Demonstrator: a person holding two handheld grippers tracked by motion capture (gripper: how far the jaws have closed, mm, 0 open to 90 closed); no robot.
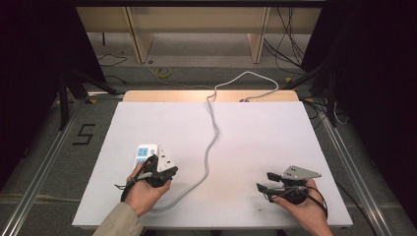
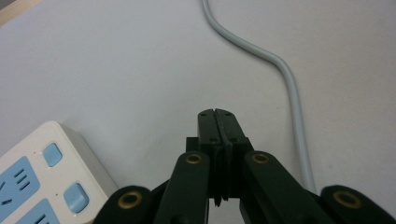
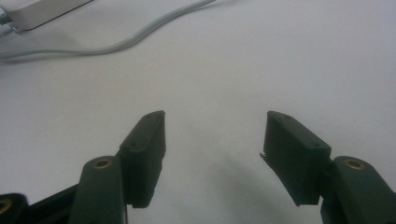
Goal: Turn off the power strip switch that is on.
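A: What lies on the white rectangular tabletop (image 1: 255,142)?
B: A long grey power cable (image 1: 211,142) snakes down its middle; the white plastic power strip with blue sockets (image 1: 142,153) sits near the left front.
A: And the grippers?
B: The left gripper (image 1: 169,172), just beside the strip, is clenched on nothing. The right gripper (image 1: 264,182), well apart, stands released.

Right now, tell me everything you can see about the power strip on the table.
The power strip is a white, plastic-looking block with light blue socket faces and small blue buttons on top. It lies flat on the white table, at its near left. A grey cable snakes from the strip's near side across the table and off the far edge. The left gripper, jaws shut and empty, hovers just beside it; whether they touch is unclear.
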